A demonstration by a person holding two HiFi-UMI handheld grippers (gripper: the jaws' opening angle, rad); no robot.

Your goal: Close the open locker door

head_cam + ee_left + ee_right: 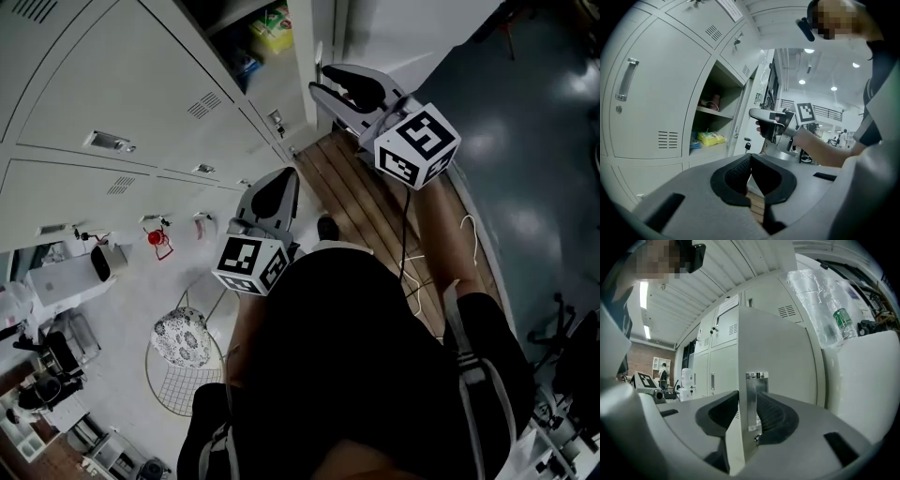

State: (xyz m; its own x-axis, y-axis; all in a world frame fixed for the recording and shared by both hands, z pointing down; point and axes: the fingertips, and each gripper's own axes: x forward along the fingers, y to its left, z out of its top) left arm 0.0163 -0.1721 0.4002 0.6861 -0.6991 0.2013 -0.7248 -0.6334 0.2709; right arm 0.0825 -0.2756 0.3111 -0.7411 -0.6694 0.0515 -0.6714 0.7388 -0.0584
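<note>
The open locker door (780, 362) stands edge-on between the jaws of my right gripper (751, 412), its metal handle (756, 399) next to the right pad. The jaws stand wide around the door's edge and do not clamp it. From the head view, my right gripper (323, 80) is at the free edge of the door (304, 66), beside the open compartment (253, 42) that holds a yellow pack (272, 28). My left gripper (281, 180) hangs lower and nearer, shut and empty (750, 158), and faces the open compartment (712, 126).
Rows of closed grey lockers (103, 103) fill the left. Keys hang from a lock (747, 144) on the door. A wooden floor strip (375, 202) runs under the door. A wire basket (183, 366), a red object (157, 239) and a cable (469, 234) lie on the floor.
</note>
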